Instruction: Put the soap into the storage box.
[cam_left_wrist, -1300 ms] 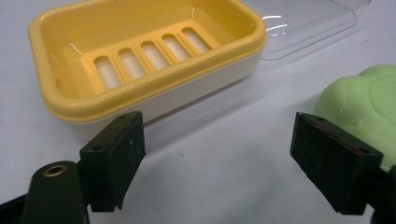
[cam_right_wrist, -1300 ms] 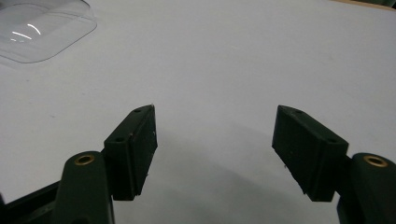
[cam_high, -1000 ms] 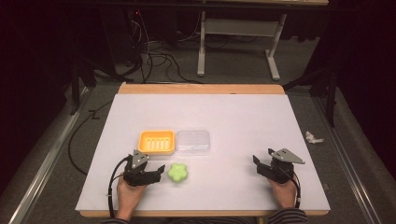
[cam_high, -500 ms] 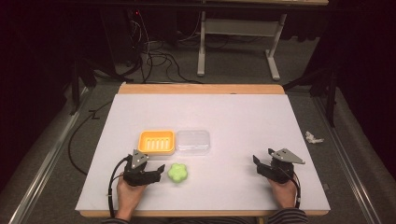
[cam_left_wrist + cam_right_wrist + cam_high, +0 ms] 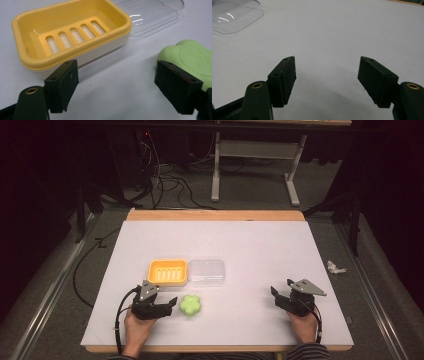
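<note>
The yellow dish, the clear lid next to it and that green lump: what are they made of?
The yellow dish looks like glossy moulded plastic: smooth rim, soft highlights, slotted floor over a white base. The clear lid seems thin transparent plastic; the table shows through and light glints on it. The green lump is matte and faintly speckled, probably soap, though it could be foam or rubber.

Beyond the white table stands a grey desk frame (cables left of it) on dim grey floor.
</note>
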`<action>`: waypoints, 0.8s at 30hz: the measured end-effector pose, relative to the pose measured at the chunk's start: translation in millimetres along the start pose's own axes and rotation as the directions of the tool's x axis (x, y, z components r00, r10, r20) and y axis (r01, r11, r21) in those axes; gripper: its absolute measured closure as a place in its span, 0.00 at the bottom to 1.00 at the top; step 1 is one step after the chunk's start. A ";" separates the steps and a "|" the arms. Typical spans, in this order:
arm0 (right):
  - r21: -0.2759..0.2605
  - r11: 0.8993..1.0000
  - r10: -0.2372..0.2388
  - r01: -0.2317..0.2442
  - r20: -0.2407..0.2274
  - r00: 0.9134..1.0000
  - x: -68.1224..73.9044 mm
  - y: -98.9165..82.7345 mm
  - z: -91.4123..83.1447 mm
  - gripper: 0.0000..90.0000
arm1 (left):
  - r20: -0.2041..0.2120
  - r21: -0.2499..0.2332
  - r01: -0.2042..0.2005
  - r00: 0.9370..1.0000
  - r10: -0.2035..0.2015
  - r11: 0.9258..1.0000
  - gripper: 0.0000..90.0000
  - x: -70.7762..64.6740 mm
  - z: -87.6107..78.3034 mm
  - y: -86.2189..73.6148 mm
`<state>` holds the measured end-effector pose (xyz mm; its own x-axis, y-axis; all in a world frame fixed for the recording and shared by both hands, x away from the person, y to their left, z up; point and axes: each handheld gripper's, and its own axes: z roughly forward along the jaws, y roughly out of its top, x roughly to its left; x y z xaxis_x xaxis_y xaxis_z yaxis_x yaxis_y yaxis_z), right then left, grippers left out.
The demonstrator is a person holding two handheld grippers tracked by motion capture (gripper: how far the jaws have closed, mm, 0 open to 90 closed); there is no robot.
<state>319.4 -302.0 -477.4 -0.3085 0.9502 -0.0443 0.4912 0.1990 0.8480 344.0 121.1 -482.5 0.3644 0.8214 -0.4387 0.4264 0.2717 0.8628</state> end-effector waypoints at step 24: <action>-0.003 1.000 0.000 0.000 0.000 1.000 -0.3 -0.1 -0.4 0.35 | 0.049 0.013 -0.026 0.998 0.025 1.000 0.21 -16.7 -9.1 6.3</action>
<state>319.1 -302.4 -477.4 -0.3085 0.9502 -0.0443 0.4888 0.1983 0.8496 333.1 113.7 -467.5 0.4150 0.8023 -0.4290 0.4280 0.2439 0.8703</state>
